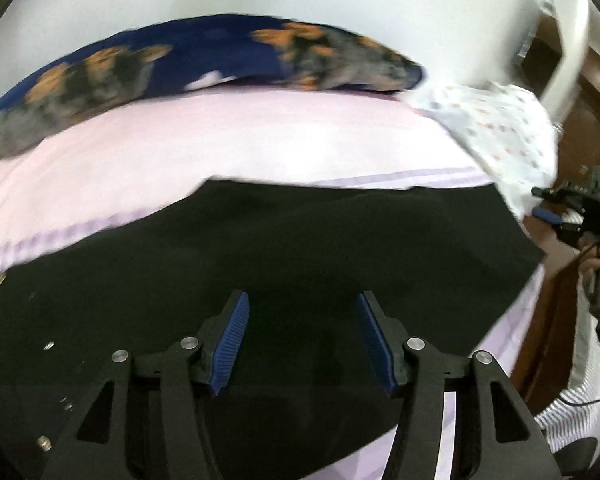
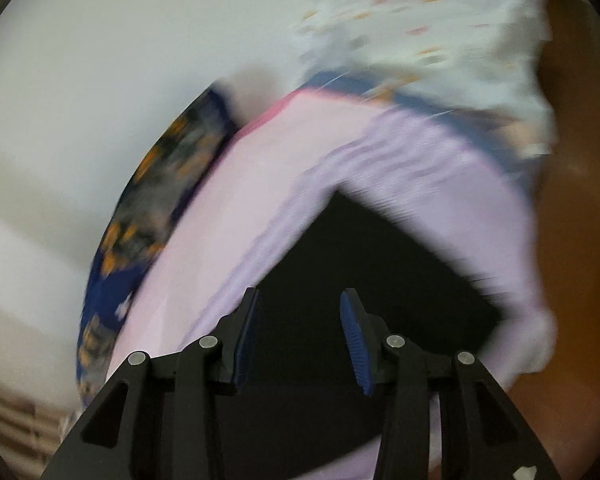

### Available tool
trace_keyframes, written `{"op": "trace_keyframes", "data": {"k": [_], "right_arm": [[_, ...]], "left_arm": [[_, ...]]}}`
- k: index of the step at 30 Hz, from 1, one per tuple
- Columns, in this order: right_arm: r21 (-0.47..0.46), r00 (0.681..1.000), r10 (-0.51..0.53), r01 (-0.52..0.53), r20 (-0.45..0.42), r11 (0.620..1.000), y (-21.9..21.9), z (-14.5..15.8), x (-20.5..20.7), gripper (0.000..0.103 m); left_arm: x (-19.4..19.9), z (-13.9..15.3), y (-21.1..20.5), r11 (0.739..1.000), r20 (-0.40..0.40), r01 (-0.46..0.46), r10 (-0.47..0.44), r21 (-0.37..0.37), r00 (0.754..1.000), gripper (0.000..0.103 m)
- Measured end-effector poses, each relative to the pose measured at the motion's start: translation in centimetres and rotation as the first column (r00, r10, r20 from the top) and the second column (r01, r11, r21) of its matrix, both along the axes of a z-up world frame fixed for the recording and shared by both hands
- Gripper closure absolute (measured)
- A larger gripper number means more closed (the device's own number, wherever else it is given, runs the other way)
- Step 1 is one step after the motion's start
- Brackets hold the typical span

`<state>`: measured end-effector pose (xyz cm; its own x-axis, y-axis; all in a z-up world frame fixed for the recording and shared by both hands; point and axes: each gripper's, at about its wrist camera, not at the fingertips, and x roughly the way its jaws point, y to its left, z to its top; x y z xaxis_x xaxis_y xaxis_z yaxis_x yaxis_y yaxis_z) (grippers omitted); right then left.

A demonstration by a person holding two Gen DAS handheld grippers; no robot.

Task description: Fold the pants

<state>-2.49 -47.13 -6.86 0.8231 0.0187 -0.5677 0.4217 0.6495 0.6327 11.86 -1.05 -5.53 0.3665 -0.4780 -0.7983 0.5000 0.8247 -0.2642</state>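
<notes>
The black pants (image 1: pixel 300 248) run out of the left wrist view at its left and bottom edges, so their full outline cannot be told. The right wrist view is smeared by motion: the spotted white cloth (image 2: pixel 428 32) and the blue-and-orange blanket (image 2: pixel 152 200) along the bed's (image 2: pixel 260 184) far edge show no clear pattern.

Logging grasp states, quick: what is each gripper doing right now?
Left gripper: open, empty, over the black pants.
Right gripper: open, empty, also above the pants.
</notes>
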Motion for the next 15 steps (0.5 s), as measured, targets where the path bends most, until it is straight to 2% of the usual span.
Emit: {"op": "trace_keyframes", "data": {"k": [4,7,10,12,15], "right_arm": [[-0.032,0.978,0.208,-0.209,-0.026,0.977,6.3,0.7,6.3,0.063],[-0.049,0.927,0.373,-0.375,-0.050,0.926,11.6,1.2,11.0,0.063],[-0.046,0.836,0.541,-0.546,-0.091,0.836,16.9,1.5,15.8,0.063],[-0.051,0.778,0.617,-0.626,-0.117,0.778,19.9,1.6,18.1,0.063],[-0.046,0.647,0.742,-0.759,-0.175,0.650,25.6,1.1,22.0,0.063]], "left_arm": [[-0.1,-1.4,2.9,0.998,-0.033,-0.058,0.058,0.019,0.998,0.046],[-0.3,-2.3,5.0,0.996,-0.055,-0.094,0.094,0.012,0.994,0.046],[-1.1,-2.4,6.0,0.994,-0.031,-0.105,0.105,0.005,0.994,0.046],[-1.4,-2.5,6.4,0.994,-0.027,-0.107,0.107,0.000,0.994,0.046],[-1.5,-2.5,7.1,0.993,-0.033,-0.114,0.113,-0.032,0.993,0.046]]}}
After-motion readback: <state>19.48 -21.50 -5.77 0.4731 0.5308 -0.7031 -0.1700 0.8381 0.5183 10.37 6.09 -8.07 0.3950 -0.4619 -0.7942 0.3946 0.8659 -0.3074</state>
